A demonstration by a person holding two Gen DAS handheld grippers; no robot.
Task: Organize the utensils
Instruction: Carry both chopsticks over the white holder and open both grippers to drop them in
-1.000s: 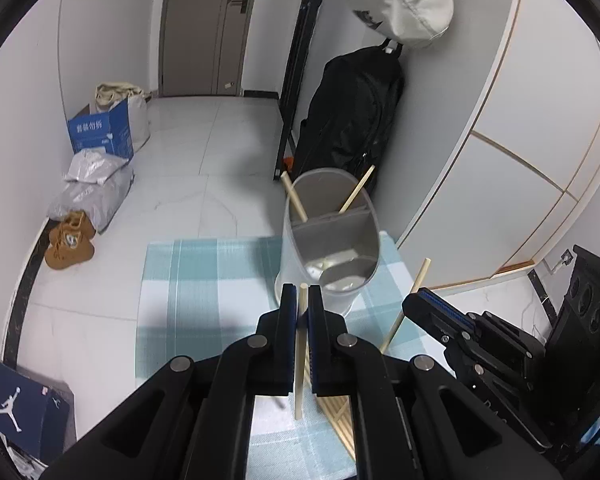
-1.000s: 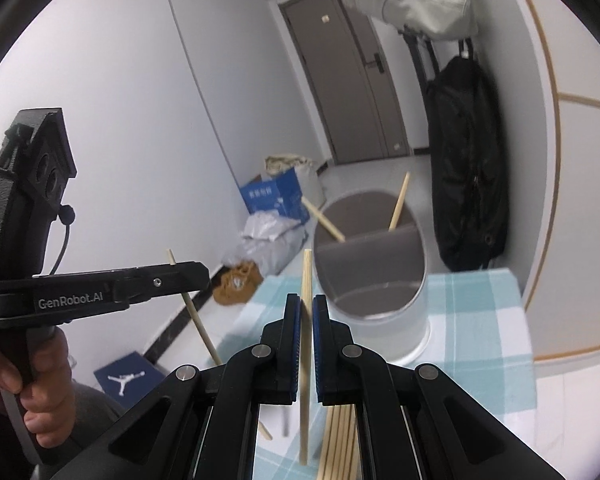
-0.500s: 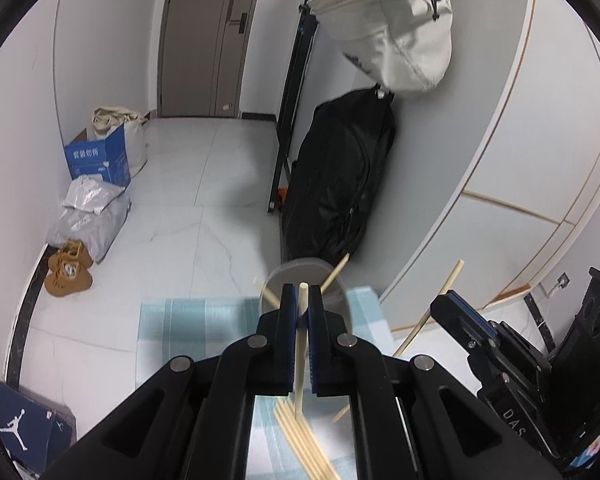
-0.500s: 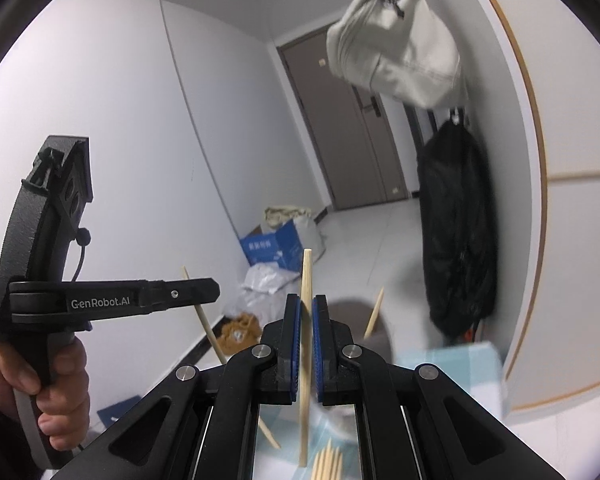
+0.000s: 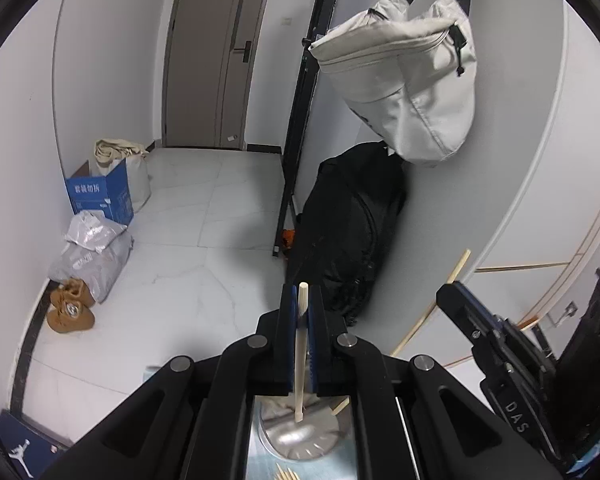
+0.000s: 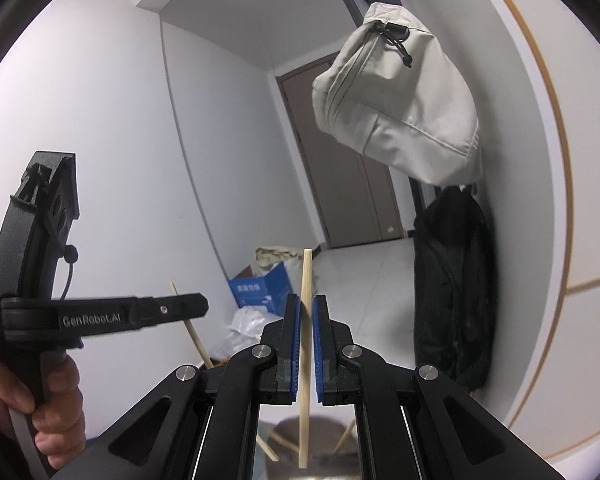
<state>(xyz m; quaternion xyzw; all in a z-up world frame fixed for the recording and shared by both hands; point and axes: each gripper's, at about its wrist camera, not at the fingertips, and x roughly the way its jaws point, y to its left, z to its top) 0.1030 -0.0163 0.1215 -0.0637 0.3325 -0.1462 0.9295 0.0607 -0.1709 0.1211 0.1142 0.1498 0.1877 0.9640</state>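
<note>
My left gripper (image 5: 301, 300) is shut on a wooden chopstick (image 5: 299, 364) that stands nearly upright, its lower end over the grey utensil holder (image 5: 300, 438) seen between the arms. My right gripper (image 6: 307, 312) is shut on another wooden chopstick (image 6: 305, 368), its lower end over the same holder (image 6: 312, 452), which has other chopsticks (image 6: 342, 442) leaning in it. Each gripper shows in the other's view: the right one (image 5: 456, 300) with its chopstick, the left one (image 6: 188, 306) with its chopstick. Loose chopsticks (image 5: 286, 474) lie below the holder.
A beige bag (image 5: 404, 80) hangs above a black backpack (image 5: 348, 236) by the white wall. A blue box (image 5: 100, 196), grey parcels (image 5: 90, 256) and brown shoes (image 5: 68, 312) sit on the floor at left. A door (image 5: 216, 52) is at the back.
Both grippers have risen and tilted up with their chopsticks. The holder and checked cloth have dropped to the bottom edge of both views.
</note>
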